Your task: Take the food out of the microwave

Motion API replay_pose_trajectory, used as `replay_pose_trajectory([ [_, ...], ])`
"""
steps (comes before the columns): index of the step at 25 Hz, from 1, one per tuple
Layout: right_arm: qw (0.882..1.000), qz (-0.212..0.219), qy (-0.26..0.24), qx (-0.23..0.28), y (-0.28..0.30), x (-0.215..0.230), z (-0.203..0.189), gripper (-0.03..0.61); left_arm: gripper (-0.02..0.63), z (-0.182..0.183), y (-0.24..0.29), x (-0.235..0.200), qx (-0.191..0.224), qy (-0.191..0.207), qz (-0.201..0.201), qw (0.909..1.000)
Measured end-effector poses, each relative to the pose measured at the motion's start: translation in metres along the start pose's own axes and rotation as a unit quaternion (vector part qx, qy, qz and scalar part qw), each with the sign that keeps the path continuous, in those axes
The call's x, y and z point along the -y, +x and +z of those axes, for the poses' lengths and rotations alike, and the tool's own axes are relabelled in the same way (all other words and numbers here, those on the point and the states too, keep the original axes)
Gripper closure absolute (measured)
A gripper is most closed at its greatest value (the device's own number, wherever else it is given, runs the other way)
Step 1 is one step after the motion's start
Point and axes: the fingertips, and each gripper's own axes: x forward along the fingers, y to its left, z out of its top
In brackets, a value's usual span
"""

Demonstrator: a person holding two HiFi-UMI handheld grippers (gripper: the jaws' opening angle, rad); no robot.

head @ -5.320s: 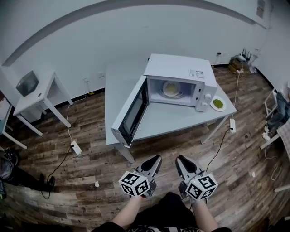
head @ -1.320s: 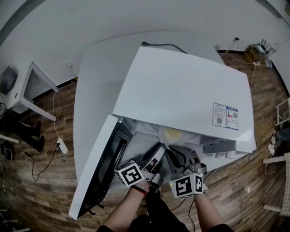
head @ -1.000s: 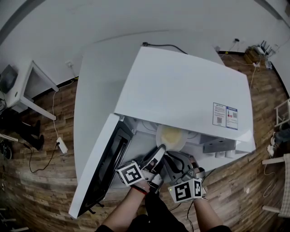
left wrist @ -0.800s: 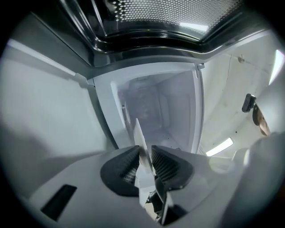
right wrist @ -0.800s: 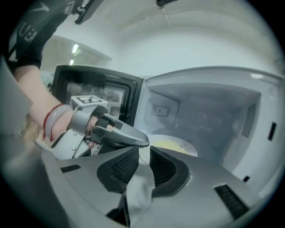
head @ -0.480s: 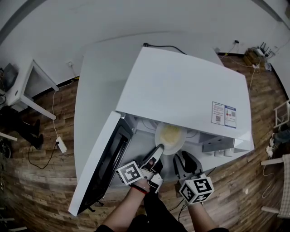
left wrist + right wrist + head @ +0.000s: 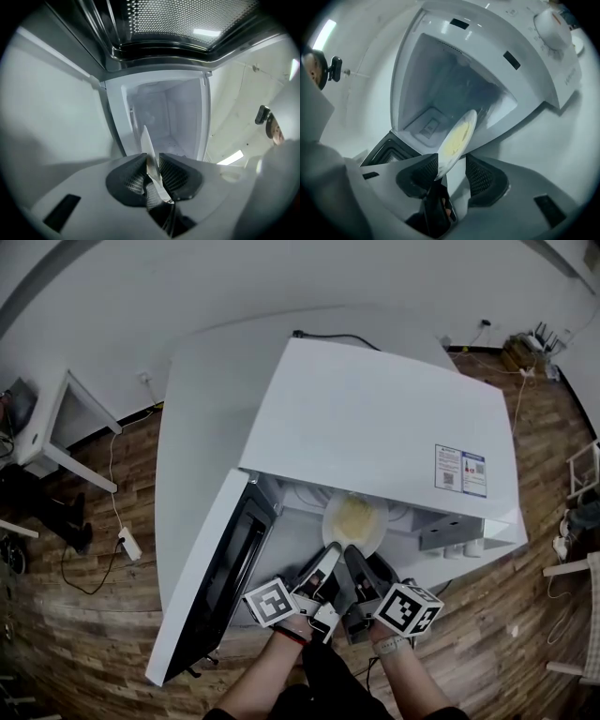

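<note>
A white plate (image 7: 354,521) with yellow food sits at the mouth of the open white microwave (image 7: 375,437). My left gripper (image 7: 328,557) is shut on the plate's near rim. In the left gripper view the plate (image 7: 149,150) shows edge-on, pinched between the pads of the left gripper (image 7: 151,160). My right gripper (image 7: 356,561) is beside it at the same rim. Its jaws are opening. In the right gripper view the plate (image 7: 457,138) stands between the wide jaws of the right gripper (image 7: 452,161), against the left pad and apart from the right one.
The microwave door (image 7: 211,577) hangs open to the left, close to my left hand. The microwave stands on a grey table (image 7: 202,399). A small white side table (image 7: 56,423) and a power strip (image 7: 125,542) are on the wooden floor at left.
My right gripper has rolled over and moved left, from beside the plate up to its near rim. The left gripper has kept its hold and the plate has barely shifted.
</note>
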Motion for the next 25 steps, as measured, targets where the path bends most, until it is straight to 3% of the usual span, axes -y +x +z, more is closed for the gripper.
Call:
replay_pose_trajectory([
  [5, 0.999, 0.007, 0.038, 0.011, 0.003, 0.002, -0.004, 0.410, 0.532, -0.003, -0.005, 0.008, -0.006, -0.008, 0.016, 0.9998],
  [11, 0.995, 0.017, 0.091, 0.023, 0.000, 0.001, -0.005, 0.468, 0.532, -0.006, -0.013, 0.008, -0.015, 0.013, 0.020, 0.9996],
  [14, 0.993, 0.013, 0.117, 0.026, -0.005, 0.003, -0.009, 0.485, 0.532, -0.009, -0.015, 0.016, -0.029, 0.055, 0.013, 0.9980],
  [17, 0.989, 0.039, 0.138, 0.039, -0.007, -0.005, -0.009, 0.499, 0.532, -0.013, -0.019, 0.021, -0.046, 0.102, 0.018, 0.9935],
  [25, 0.984, 0.058, 0.162, 0.052, -0.020, -0.014, -0.015, 0.514, 0.506, -0.024, -0.033, 0.028, -0.087, 0.205, 0.047, 0.9737],
])
